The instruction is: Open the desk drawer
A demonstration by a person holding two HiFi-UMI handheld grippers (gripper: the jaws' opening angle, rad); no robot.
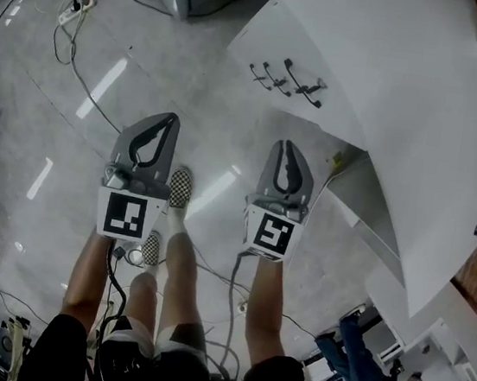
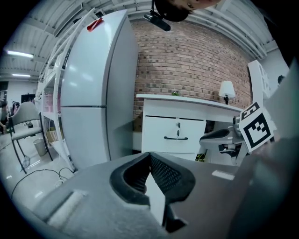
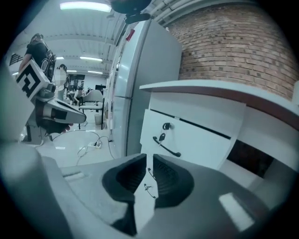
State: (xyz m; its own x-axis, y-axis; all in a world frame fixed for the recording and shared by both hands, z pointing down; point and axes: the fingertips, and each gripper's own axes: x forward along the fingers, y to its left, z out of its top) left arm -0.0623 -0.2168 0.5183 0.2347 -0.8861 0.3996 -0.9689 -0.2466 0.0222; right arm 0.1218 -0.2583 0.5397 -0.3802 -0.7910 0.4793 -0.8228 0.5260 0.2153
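Note:
The white desk (image 1: 392,83) stands ahead to the right. Its drawer front (image 3: 191,140) carries a black bar handle (image 3: 167,147) with a key (image 3: 164,126) above it; the same handle (image 2: 176,138) shows in the left gripper view. Both grippers hang in the air short of the desk, touching nothing. My left gripper (image 2: 149,155) has its tips together and holds nothing. My right gripper (image 3: 149,159) shows a narrow gap between its pads, with nothing in it. From above, the left gripper (image 1: 169,122) and right gripper (image 1: 286,146) sit side by side over the floor.
A tall grey cabinet (image 2: 93,88) stands left of the desk. Cables and a power strip (image 1: 75,7) lie on the floor. My checkered shoes (image 1: 181,186) are below the grippers. A lamp (image 2: 226,88) sits on the desk. Another person (image 1: 376,373) is at lower right.

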